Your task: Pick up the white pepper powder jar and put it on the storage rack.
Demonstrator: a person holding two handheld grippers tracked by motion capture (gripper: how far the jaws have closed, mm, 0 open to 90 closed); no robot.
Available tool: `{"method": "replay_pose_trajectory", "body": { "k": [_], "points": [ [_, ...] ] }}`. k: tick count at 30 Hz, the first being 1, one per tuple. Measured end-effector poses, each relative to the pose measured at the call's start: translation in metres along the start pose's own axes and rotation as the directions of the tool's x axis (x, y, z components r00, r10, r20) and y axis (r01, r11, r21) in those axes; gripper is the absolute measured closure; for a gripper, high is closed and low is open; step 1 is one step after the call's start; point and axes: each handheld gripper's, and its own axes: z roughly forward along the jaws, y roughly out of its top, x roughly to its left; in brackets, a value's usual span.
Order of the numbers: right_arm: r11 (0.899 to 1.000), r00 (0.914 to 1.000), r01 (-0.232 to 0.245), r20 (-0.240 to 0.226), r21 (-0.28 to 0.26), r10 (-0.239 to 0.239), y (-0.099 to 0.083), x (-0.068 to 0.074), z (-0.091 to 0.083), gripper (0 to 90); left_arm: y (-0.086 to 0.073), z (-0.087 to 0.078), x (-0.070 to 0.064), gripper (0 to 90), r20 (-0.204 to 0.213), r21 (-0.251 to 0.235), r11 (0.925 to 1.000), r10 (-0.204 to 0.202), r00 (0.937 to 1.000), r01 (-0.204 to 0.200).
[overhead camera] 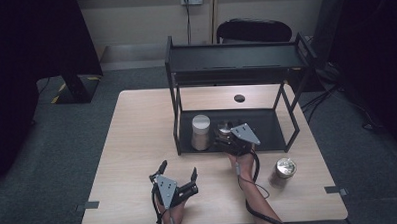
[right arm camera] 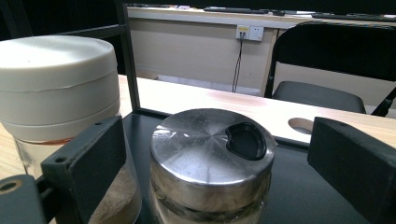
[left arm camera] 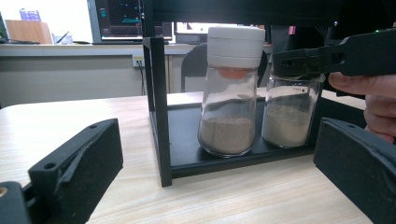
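Right gripper view looks down on a glass jar with a metal lid (right arm camera: 211, 161), which stands between the two black jaws of the right tongs (right arm camera: 219, 172); the jaws are spread wide, one on each side of the lid, and neither touches it. The lid is brushed steel with a black pour flap near its far edge, and no brand or writing can be read on it. Just beside it, on its left in this view, stands a jar with a white cap (right arm camera: 56, 88), holding brownish powder.

Left gripper view shows both jars from the side on the bottom tray of a black shelf rack (left arm camera: 159, 116). The metal-lidded jar carries a small pale label with a dark mark, too small to read. A jaw of the right tongs reaches across at lid height, with a hand (left arm camera: 373, 107) behind it.

High view places the left tongs (overhead camera: 177, 173) on the worktop (overhead camera: 137, 134) in front of the rack, well apart from the jars, jaws wide and holding nothing. A third jar (overhead camera: 283, 171), also with a metal lid, stands on the worktop to the right of the right forearm.
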Motion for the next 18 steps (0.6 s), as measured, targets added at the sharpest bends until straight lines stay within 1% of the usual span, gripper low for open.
{"method": "replay_pose_trajectory", "body": {
  "k": [8,18],
  "points": [
    [1.000,1.0000,-0.001,0.005,0.007,0.001,0.0016,0.0001,-0.0024,3.4,0.0000,0.0001,-0.0001,0.9,0.000,0.000,1.0000,0.000,1.0000,0.000],
    [1.000,1.0000,-0.001,-0.004,-0.012,0.001,0.0052,0.0003,-0.0070,3.4,-0.0001,-0.0001,0.0000,0.9,0.000,-0.001,1.0000,0.000,1.0000,0.000]
  ]
}}
